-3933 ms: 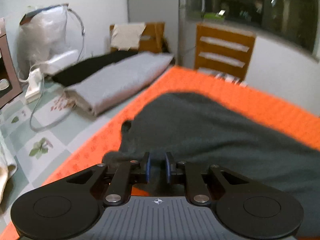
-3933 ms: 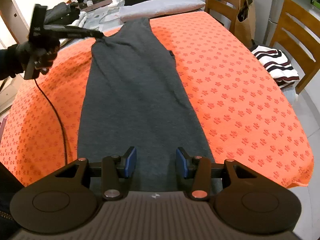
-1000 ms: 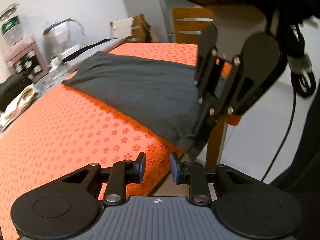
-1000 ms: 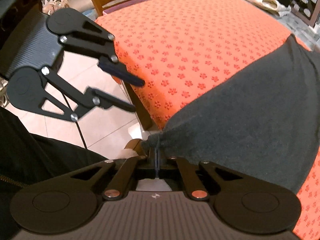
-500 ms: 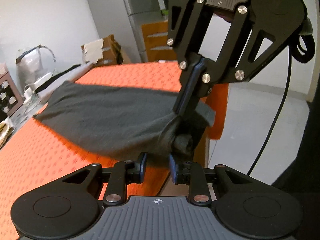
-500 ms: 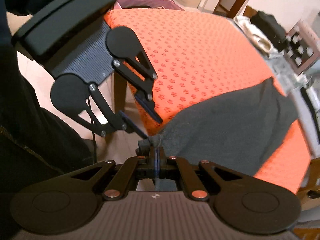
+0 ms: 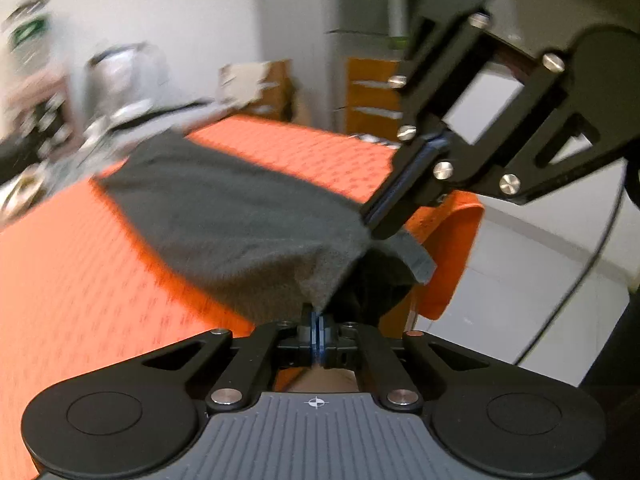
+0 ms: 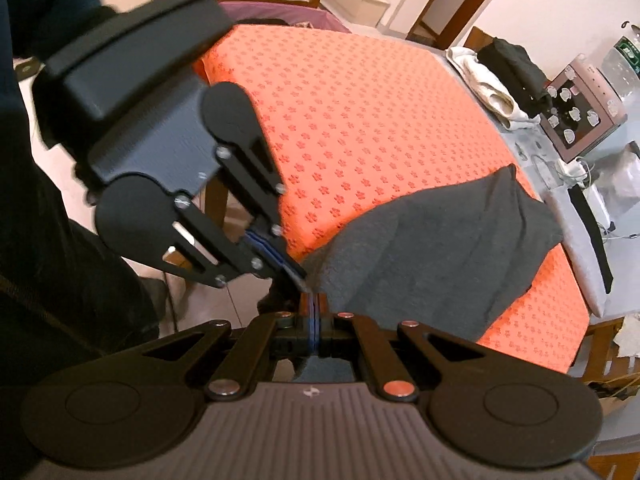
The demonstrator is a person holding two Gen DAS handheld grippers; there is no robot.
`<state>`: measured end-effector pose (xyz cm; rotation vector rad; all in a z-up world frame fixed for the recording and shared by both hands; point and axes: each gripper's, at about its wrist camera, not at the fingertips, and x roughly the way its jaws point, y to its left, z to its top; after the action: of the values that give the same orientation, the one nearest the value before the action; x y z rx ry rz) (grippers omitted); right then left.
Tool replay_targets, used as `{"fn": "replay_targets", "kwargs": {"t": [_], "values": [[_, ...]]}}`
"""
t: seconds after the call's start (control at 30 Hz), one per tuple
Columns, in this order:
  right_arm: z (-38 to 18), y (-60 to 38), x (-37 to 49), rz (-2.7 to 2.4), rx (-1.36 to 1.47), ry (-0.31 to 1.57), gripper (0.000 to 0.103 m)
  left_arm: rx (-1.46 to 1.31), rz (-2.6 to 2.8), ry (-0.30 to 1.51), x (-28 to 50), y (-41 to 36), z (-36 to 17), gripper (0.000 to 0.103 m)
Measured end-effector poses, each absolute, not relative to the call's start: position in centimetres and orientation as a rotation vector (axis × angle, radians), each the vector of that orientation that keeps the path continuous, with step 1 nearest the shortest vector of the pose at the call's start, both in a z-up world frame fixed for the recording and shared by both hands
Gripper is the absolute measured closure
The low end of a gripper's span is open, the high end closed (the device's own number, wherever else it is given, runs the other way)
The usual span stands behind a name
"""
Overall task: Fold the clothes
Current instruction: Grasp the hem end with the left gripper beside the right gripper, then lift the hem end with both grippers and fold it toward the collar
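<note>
Both tools closed on the same end of the dark grey garment (image 8: 432, 248): right tool (image 8: 314, 312) at the lower centre of the right wrist view, pinching the bunched corner, and left tool (image 8: 298, 276) coming in from the upper left of that frame, touching the cloth just beside it. In the left wrist view, left tool (image 7: 318, 322) at the lower centre, pads pressed together on the hem of the garment (image 7: 224, 208), with the right tool (image 7: 378, 220) entering from the upper right and clamped on the fold a little higher. From this pinched end, at the near edge of the desk (image 8: 360, 112) with the orange cover, long axis of the garment running away toward the right and upper right of the right wrist frame, far end lying flat on the cover. Both hands equally near the held end, none near the far one. Probably next: separate the two corners sideways, then carry the end along this axis over the far part.
</note>
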<state>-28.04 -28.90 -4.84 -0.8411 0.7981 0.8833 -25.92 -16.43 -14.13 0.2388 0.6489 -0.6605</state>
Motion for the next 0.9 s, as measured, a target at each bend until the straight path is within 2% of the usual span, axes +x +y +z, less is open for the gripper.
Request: {"fn": "replay_targets", "kwargs": {"t": [0.27,0.57,0.6,0.67,0.73,0.8,0.9], "values": [[-6.4,-30.0,-28.1,0.869,-0.699,0.837,0.102,-0.17,-0.362,0.875,-25.9,-12.5,-16.9,0.099],[-8.4,-37.4,-27.8,0.649,-0.399,0.926,0.1,-0.126,-0.378,0.967,-27.5,-12.6,-19.2,0.098],[-8.6,-38.5,-27.8,0.619,-0.35,0.931,0.097,-0.146,-0.376,0.954,-27.7,-12.1,-18.8,0.096],[-9.2,-40.5,-27.5,0.572,-0.258,0.936,0.093,-0.192,-0.373,0.929,-27.7,-10.9,-17.9,0.088],[-9.9,-42.2,-27.3,0.536,-0.169,0.938,0.085,-0.244,-0.388,0.908,-27.1,-10.1,-17.0,0.07],[-10.8,-43.8,-27.0,0.512,-0.09,0.934,0.067,-0.276,-0.408,0.894,-26.3,-9.9,-16.3,0.057],[-12.3,-45.4,-26.0,0.514,0.009,0.943,0.056,-0.303,-0.452,0.893,-24.9,-10.2,-16.1,0.049]]}}
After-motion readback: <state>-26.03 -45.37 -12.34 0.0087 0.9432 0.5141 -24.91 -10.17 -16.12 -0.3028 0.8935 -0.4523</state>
